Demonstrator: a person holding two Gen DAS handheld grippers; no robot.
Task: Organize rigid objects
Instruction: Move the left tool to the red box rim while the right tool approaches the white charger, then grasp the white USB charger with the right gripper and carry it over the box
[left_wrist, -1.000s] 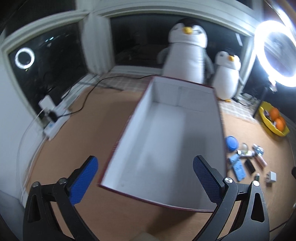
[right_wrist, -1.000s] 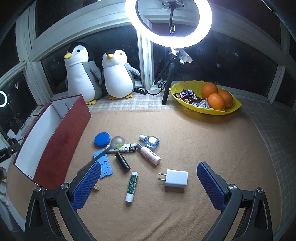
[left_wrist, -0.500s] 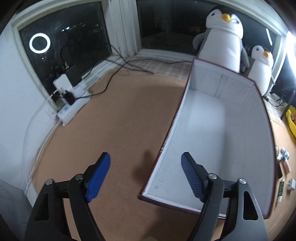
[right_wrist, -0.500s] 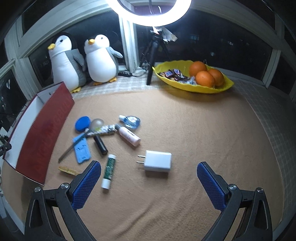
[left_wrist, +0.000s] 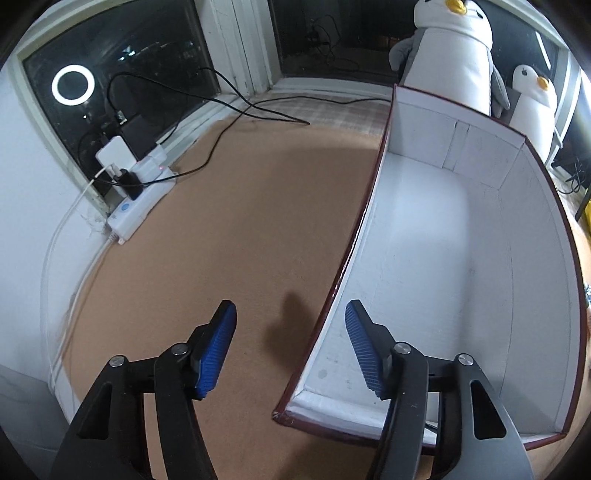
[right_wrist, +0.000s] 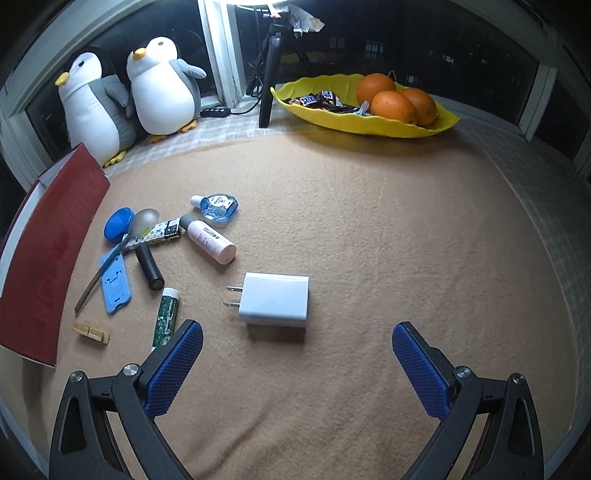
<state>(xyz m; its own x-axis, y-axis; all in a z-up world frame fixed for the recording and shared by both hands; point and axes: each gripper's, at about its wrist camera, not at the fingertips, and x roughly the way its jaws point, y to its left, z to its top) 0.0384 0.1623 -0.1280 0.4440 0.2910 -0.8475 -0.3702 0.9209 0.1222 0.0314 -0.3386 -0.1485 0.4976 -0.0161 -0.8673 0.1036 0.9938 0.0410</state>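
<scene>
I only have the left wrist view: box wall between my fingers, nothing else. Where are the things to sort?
Observer: On the tan mat beside the box's red outer wall, in the right wrist view: a white charger, a pink bottle, a black tube and other small items.
Operator: What is the right gripper doing?
Observer: The right gripper is wide open above the mat, empty, with the charger just ahead of it.
Operator: Anything inside the box I might miss?
Observer: The right view shows only the outer wall. Your left gripper has just been closing, its fingers astride the box's near wall, not pressing on it.
</scene>
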